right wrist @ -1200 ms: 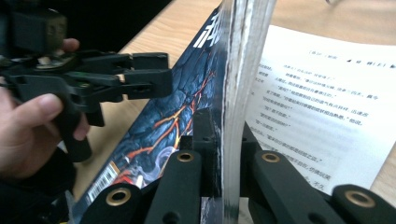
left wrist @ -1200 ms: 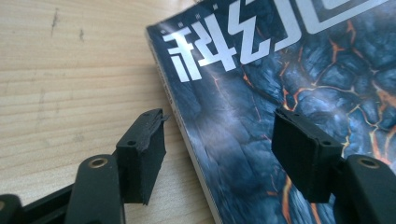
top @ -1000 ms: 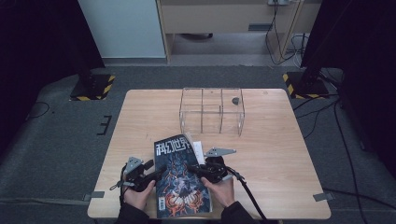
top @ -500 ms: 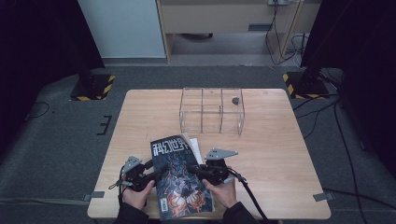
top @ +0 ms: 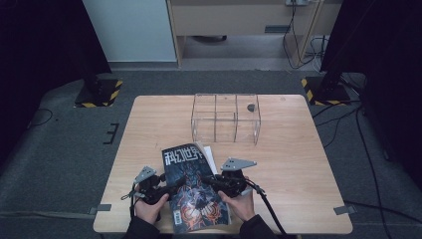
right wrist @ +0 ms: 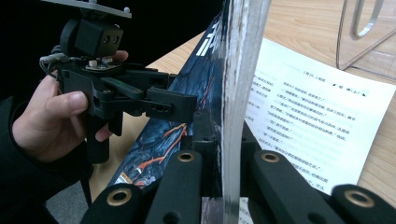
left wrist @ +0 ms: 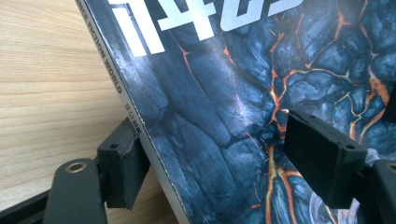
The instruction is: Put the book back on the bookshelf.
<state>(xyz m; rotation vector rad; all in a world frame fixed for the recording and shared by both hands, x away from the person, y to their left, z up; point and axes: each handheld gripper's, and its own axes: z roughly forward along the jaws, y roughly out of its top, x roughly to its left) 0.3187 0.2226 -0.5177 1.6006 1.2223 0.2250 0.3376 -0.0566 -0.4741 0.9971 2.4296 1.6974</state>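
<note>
High view: the magazine lies at the counter's near edge, well short of the clear organiser, cover part-lifted off white pages; it looks half opened, not yet flat.

Left gripper view: the left tool has just been opening; its jaws straddle the magazine's spine, pads apparently off it. The spine reads "SCIENCE FICTION WORLD".

Right gripper view: the right tool is clamped on the magazine's page edges. Printed text on the open page is unreadable.
</note>
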